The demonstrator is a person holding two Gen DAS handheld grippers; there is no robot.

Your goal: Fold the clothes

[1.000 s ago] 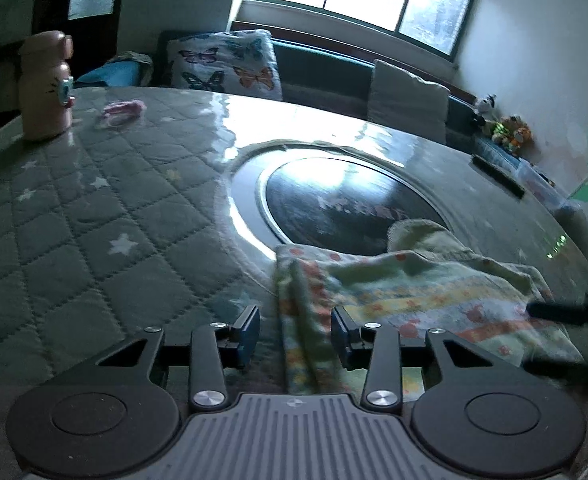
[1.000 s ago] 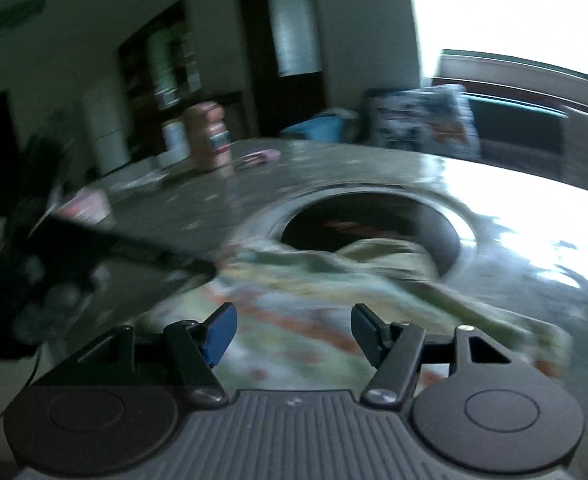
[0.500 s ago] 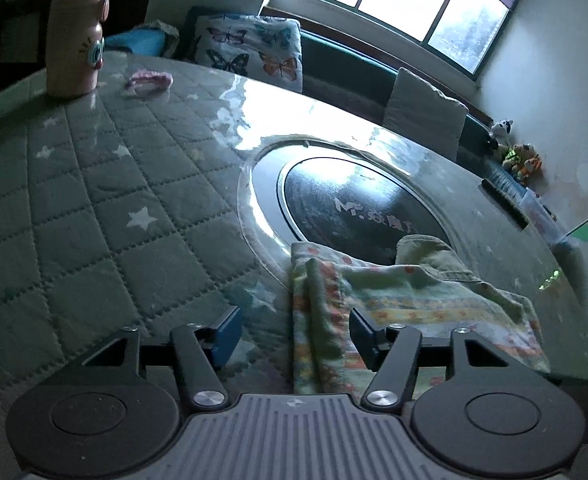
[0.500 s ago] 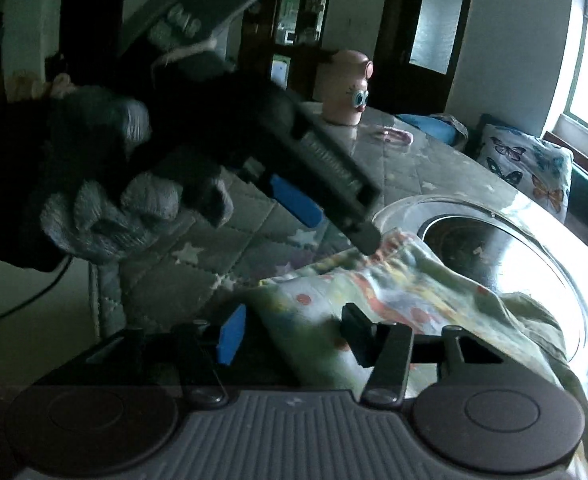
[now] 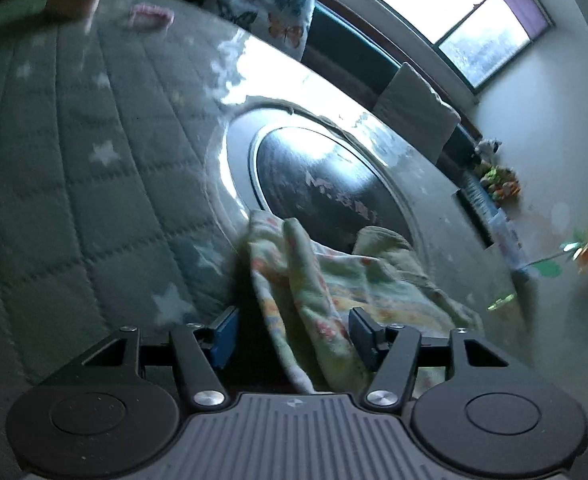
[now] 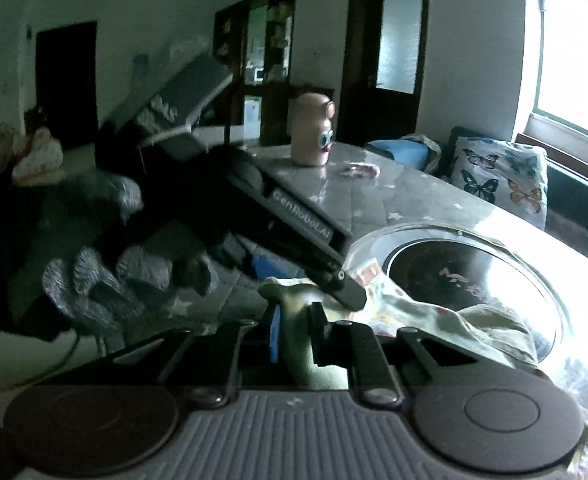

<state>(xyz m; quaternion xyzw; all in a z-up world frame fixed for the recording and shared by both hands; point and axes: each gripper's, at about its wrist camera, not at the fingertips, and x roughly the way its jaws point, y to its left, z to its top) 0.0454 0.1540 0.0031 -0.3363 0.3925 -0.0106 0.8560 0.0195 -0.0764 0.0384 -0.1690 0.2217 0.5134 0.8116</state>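
- Most of what we see is a round table under a grey-green quilted cover with pale stars (image 5: 74, 184), its far part glossy under the window glare.
- We find a dark circular glass inset with a shiny metal rim (image 5: 317, 184) sunk in the middle of that table; faint lettering shows on it but we cannot read it.
- We see the task's thing, a pale green garment printed with orange and red patterns (image 5: 357, 284), lying crumpled on the table at the near edge of the inset, one fold draped over the rim.
- We hold the left gripper (image 5: 292, 334) released, its blue-padded fingers well apart on either side of a raised ridge of the garment; in the right wrist view it shows as a long black bar in a grey knitted glove (image 6: 94, 292), its tip just above the cloth.
- We hold the right gripper (image 6: 295, 334) clenched on a bunched green edge of the garment, the cloth pinched upright between its pads.
- We note a white cushion with butterfly prints (image 6: 501, 176) on the bench beyond the table.
- We see a pink bottle with a cartoon eye (image 6: 311, 134) standing upright on the far side of the table.
- We spot a small pink item (image 6: 359, 169) lying near that bottle; too blurred to tell what it is.
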